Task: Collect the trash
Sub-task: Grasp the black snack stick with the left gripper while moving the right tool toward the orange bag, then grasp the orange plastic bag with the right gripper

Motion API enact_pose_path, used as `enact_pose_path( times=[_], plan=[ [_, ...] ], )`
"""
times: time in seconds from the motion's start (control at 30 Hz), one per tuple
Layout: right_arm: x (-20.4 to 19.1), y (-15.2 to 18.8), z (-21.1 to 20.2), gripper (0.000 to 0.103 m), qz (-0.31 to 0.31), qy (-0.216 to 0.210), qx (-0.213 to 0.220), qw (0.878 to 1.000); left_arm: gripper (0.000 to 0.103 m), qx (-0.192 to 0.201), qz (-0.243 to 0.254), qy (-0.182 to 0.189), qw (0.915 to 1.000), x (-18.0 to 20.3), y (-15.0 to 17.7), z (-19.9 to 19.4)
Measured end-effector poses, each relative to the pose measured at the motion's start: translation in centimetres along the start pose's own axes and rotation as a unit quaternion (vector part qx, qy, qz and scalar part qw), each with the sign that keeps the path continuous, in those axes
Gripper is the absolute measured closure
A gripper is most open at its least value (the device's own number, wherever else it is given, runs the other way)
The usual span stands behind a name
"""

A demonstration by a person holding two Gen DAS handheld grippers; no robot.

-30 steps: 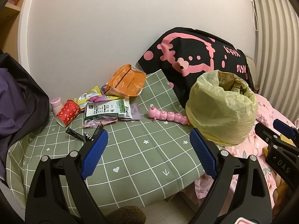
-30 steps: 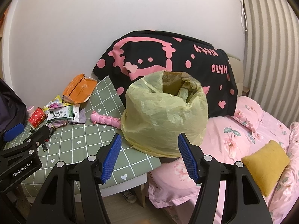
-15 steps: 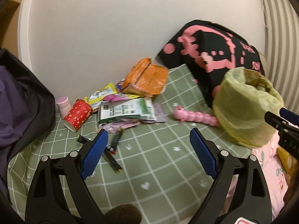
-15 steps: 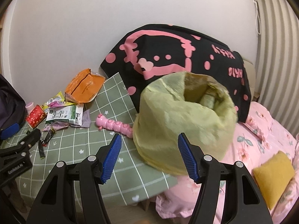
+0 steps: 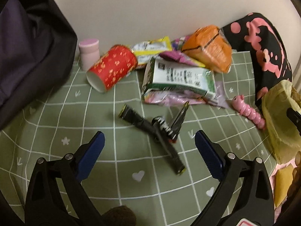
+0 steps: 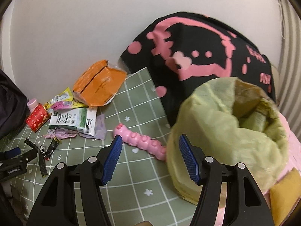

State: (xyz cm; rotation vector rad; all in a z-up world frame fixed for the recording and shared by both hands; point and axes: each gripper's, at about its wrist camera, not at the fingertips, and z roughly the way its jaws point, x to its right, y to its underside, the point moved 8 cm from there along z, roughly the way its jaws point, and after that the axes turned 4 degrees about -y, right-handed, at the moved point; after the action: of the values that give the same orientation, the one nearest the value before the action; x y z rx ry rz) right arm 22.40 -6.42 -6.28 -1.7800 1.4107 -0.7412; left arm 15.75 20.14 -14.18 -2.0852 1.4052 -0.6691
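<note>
Green checked cloth covered desk (image 5: 56, 116). Left hand-held gripper (image 5: 148, 146) hovered, jaws wide, empty, over black sachets (image 5: 150, 126); red cup (image 5: 112, 66), green-white pouch (image 5: 180, 79), orange bag (image 5: 208, 45) lay near wall. Right hand-held gripper (image 6: 148, 158) gaped empty beside yellow trash bag (image 6: 225, 131), above pink caterpillar toy (image 6: 143, 141).

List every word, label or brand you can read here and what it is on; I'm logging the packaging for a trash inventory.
"GenRobot.AI": on the left gripper body, seen from the right wrist.
Pink lettering on the black blanket: too blurred to read.
Print on the green and white packet: too small and blurred.
White letters on the black sachets: unreadable.
</note>
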Motion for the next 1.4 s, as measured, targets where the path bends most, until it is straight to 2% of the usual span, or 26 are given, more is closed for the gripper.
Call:
enact_pose_path(
  times=[0.17, 0.33, 0.4, 0.47, 0.6, 0.87, 1.07, 1.2, 1.3, 1.4],
  plan=[
    [-1.3, 0.5, 1.7, 0.044, -0.005, -0.017, -0.016, 1.0, 0.035, -0.023, 0.017, 0.008, 0.9996, 0.8, 0.3, 1.3],
    [-1.8, 0.8, 3.0, 0.044, -0.012, -0.019, -0.029, 0.999, 0.046, -0.035, 0.017, 0.017, 0.9991, 1.2, -0.9, 2.8],
    [-1.8, 0.6, 3.6, 0.044, -0.012, -0.016, -0.032, 0.999, 0.058, -0.048, 0.022, 0.028, 0.9982, 1.6, -1.3, 3.5],
    [-1.9, 0.1, 4.6, 0.044, -0.004, -0.019, -0.041, 0.999, 0.072, -0.062, 0.024, 0.057, 0.9962, 2.1, -1.7, 4.0],
    [-2.4, -1.1, 6.4, 0.044, 0.011, -0.025, -0.056, 0.998, 0.083, -0.057, 0.02, 0.082, 0.9948, 2.5, -3.5, 4.5],
    [-4.4, -5.9, 9.8, 0.044, 0.016, -0.033, -0.065, 0.997, 0.084, -0.04, 0.017, 0.104, 0.9937, 3.2, -7.1, 5.8],
    [-5.0, -10.5, 12.3, 0.044, 0.039, -0.079, -0.052, 0.995, 0.084, -0.019, 0.017, 0.105, 0.9941, 3.0, -9.0, 4.3],
    [-7.3, -13.0, 14.0, 0.044, 0.037, -0.109, -0.052, 0.992, 0.084, -0.013, 0.024, 0.086, 0.9959, 2.3, -8.8, 2.3],
    [-8.2, -13.0, 14.7, 0.044, 0.028, -0.076, -0.05, 0.995, 0.084, -0.008, 0.015, 0.074, 0.9971, 1.6, -9.2, 1.5],
    [-8.4, -11.0, 15.8, 0.044, 0.035, -0.092, -0.074, 0.992, 0.084, 0.0, 0.007, 0.071, 0.9975, 0.5, -9.8, 1.1]
  ],
)
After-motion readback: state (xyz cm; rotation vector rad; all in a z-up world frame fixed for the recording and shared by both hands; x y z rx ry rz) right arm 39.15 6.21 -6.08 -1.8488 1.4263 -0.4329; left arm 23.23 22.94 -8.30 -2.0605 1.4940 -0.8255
